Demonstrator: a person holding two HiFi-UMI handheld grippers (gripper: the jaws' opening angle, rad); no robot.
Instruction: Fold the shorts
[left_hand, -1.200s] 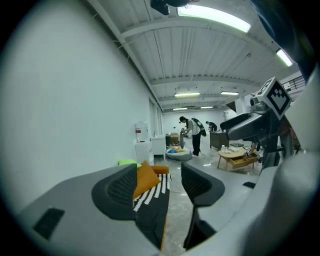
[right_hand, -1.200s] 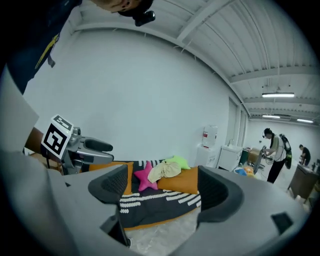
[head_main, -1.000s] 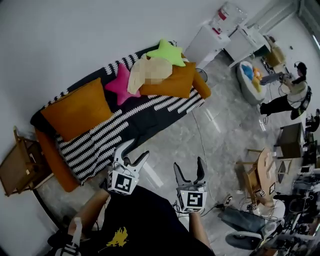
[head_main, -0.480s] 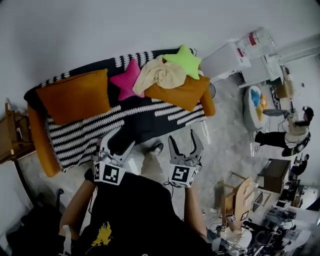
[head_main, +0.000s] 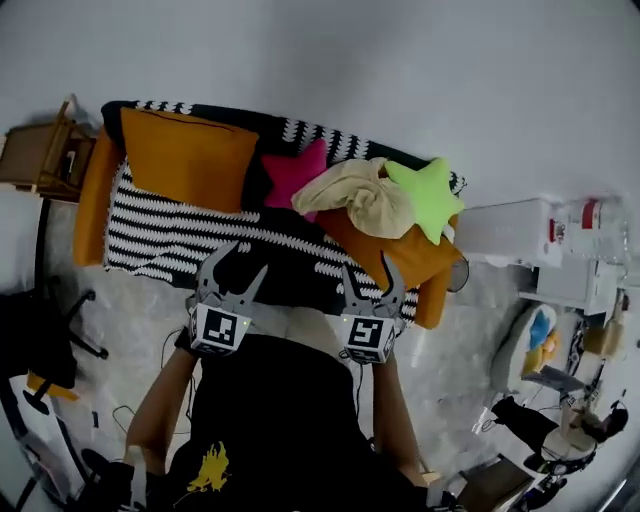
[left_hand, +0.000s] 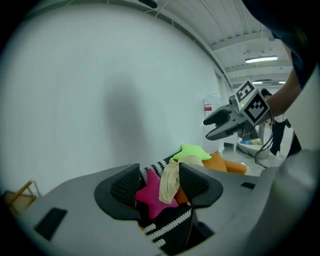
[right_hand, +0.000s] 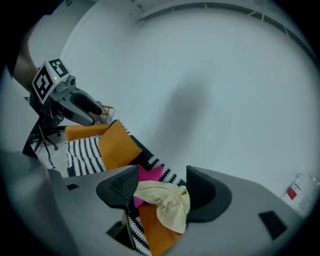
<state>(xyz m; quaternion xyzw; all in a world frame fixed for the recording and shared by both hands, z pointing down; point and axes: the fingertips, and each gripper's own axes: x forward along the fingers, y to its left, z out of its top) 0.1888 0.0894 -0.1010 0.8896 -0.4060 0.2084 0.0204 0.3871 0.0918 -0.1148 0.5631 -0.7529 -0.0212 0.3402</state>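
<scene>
Pale wood sits furthest left: a wooden stand, well away to the left of the left gripper, against the end of the sofa. The sofa wears a black-and-white striped cover and runs across in front of both grippers. A large orange cushion leans on its back, ahead and to the left of the left gripper.

The left gripper is held up in the air, short of the sofa's front edge. Its jaws stand partly apart with nothing between the pads. Beyond its gap lies a pink star cushion.

The cream shorts lie crumpled in a heap on the sofa, ahead of both grippers and between their lines of sight, well apart from either. They rest on a second orange cushion, touching the pink star cushion on one side.

The right gripper is just beside the left one, at about the same height. Its jaws have just been closing and now stand about half open, gripping nothing. The shorts show far off through the gap.

A green star cushion touches the shorts, ahead and right of the right gripper. Further right stands a white cabinet.
</scene>
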